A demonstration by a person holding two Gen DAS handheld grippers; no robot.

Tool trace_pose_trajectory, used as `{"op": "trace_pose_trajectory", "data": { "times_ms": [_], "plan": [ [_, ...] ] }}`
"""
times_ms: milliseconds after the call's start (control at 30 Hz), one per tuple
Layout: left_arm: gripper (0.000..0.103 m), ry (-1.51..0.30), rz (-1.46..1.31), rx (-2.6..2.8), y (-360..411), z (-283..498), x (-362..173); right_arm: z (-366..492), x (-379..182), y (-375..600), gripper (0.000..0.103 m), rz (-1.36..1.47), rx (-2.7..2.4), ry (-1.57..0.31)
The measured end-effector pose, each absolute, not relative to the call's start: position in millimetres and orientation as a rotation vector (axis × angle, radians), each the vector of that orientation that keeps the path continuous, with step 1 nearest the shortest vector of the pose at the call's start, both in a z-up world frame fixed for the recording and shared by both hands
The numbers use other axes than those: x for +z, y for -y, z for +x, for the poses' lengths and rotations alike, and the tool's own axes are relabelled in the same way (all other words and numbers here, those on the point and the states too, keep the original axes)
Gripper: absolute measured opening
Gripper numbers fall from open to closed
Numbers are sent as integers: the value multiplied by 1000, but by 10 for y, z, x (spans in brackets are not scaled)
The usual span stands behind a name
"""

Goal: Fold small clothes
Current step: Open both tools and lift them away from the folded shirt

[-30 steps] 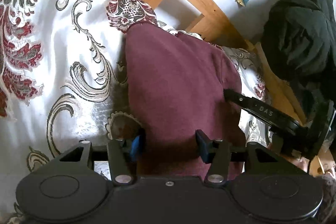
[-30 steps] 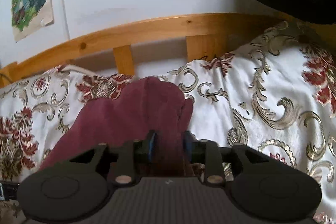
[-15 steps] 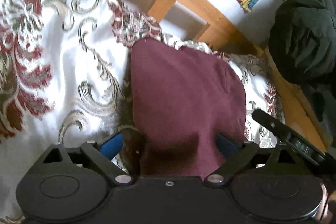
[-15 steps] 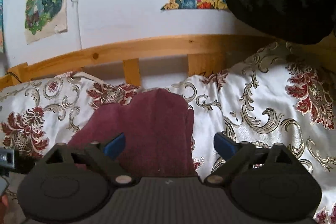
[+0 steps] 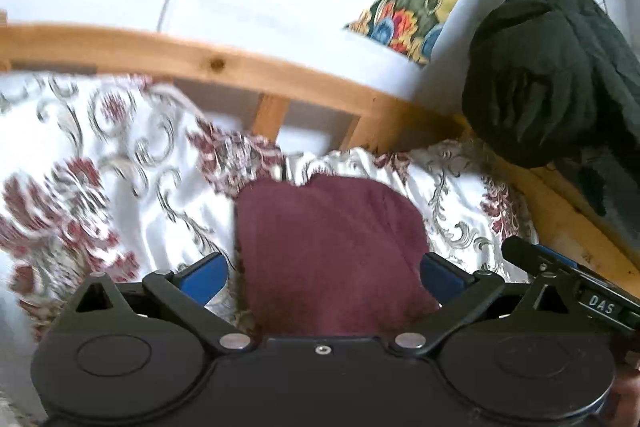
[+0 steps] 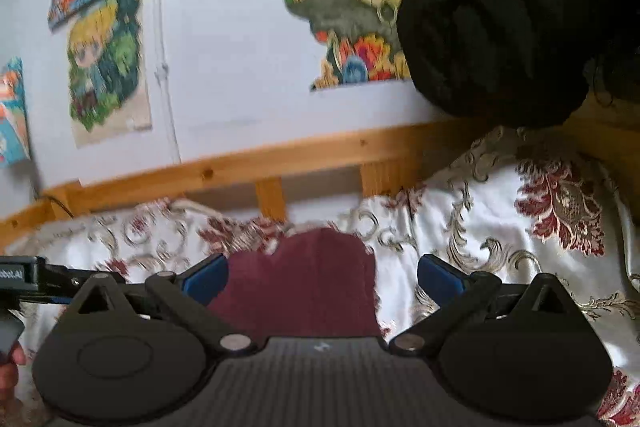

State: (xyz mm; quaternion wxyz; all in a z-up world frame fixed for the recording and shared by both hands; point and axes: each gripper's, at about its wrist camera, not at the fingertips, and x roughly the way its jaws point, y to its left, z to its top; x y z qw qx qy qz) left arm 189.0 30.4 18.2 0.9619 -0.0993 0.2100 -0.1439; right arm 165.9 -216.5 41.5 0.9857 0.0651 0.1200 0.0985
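Observation:
A folded maroon garment (image 5: 328,247) lies flat on the floral bedspread (image 5: 100,195) near the wooden headboard. It also shows in the right wrist view (image 6: 304,283). My left gripper (image 5: 322,277) is open, its blue pads wide apart on either side of the garment's near end, holding nothing. My right gripper (image 6: 322,279) is open too, above the garment's near edge, empty. Part of the right gripper (image 5: 568,283) shows at the right of the left wrist view.
A wooden bed rail (image 5: 248,71) with slats runs behind the bedspread. A dark bundled garment (image 5: 552,67) hangs at the right, also large in the right wrist view (image 6: 512,11). Colourful posters (image 6: 108,63) cover the white wall.
Both grippers let go of the maroon garment and opened wide. Both have pulled back and tilted up, so more wall and headboard show.

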Motion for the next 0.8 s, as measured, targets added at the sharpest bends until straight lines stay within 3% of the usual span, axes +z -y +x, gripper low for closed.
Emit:
{"op": "trace_pose_trajectory", "data": {
  "times_ms": [367, 800],
  "plan": [
    [102, -323, -145, -232, -327, 1138, 514, 925, 685, 1996, 103, 36, 300, -155],
    [102, -336, -162, -92, -431, 458, 240, 413, 567, 1906, 103, -3, 333, -234]
  ]
}}
